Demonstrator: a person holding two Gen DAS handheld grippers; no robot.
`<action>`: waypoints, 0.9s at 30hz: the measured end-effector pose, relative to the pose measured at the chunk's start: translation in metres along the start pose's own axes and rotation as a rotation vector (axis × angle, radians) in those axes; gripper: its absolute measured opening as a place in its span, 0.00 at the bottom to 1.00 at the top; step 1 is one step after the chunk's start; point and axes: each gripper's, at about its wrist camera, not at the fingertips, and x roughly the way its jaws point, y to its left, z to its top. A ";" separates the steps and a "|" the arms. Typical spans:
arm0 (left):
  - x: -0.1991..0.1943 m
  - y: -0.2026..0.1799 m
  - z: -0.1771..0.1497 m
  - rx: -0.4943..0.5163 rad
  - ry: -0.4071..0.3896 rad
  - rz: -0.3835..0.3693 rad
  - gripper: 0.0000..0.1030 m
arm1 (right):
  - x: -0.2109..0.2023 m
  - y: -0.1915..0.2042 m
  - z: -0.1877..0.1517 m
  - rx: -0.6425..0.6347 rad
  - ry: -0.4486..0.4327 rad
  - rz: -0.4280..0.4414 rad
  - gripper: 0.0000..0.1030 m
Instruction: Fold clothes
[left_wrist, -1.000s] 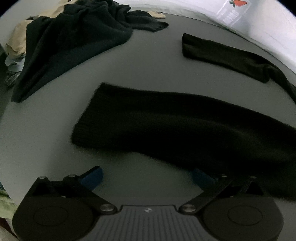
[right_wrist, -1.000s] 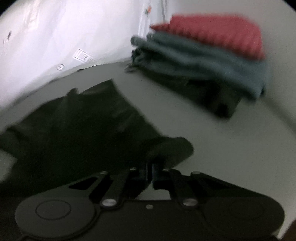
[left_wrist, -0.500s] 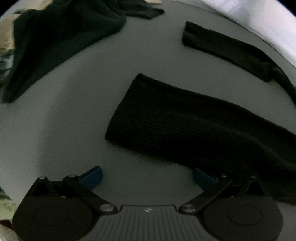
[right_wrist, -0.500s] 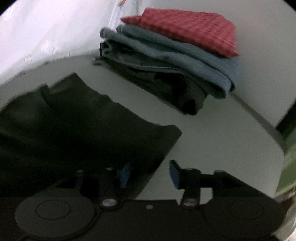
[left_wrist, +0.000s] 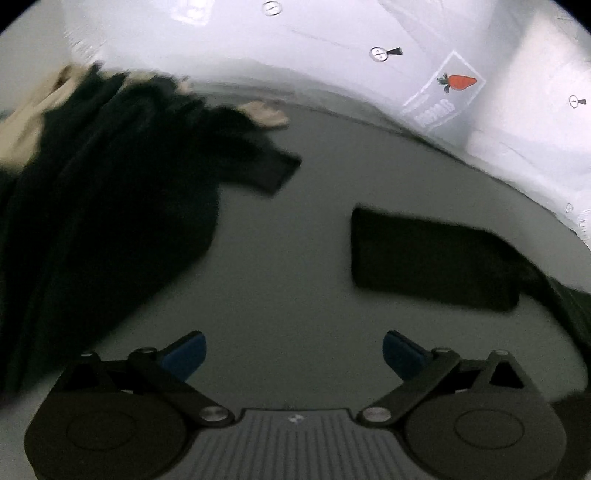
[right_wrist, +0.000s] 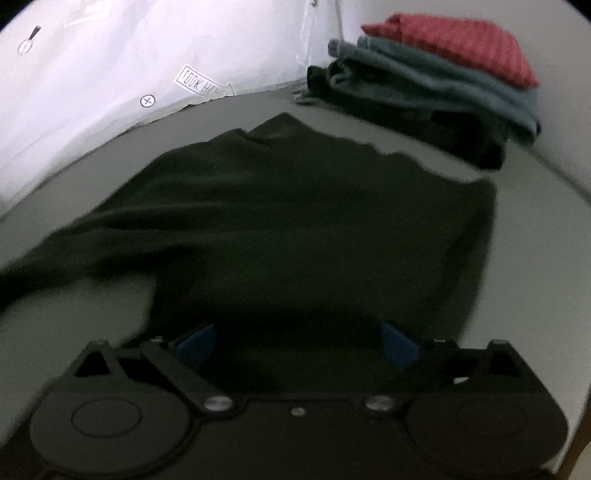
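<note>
**Black sweater half folded, a heap left**

The black sweater (right_wrist: 303, 221) lies flat on the grey table (left_wrist: 295, 258), one sleeve (left_wrist: 432, 258) outstretched. Left gripper (left_wrist: 294, 352) is wide and empty. Right gripper (right_wrist: 297, 343) is opening over the sweater, gripping nothing. A folded stack (right_wrist: 436, 85) is done (three garments, seemingly); an unfolded pile (left_wrist: 103, 199) waits.

Black sweater (right_wrist: 295, 221): matt knit cloth; table (left_wrist: 295, 258): smooth matt grey.

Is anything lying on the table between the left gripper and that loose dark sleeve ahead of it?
Nothing visible. Bare grey table lies between the open left gripper and the dark sleeve. The pile of unfolded clothes sits off to the left, clear of that path.
</note>
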 end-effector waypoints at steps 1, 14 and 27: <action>0.008 -0.002 0.012 0.013 -0.006 -0.014 0.97 | 0.003 0.006 -0.001 0.011 -0.003 0.000 1.00; 0.127 -0.055 0.083 0.321 0.100 -0.124 0.86 | 0.002 0.022 -0.025 -0.005 -0.133 -0.099 1.00; 0.114 -0.075 0.125 0.323 -0.031 -0.167 0.18 | 0.004 0.021 -0.032 0.000 -0.170 -0.106 1.00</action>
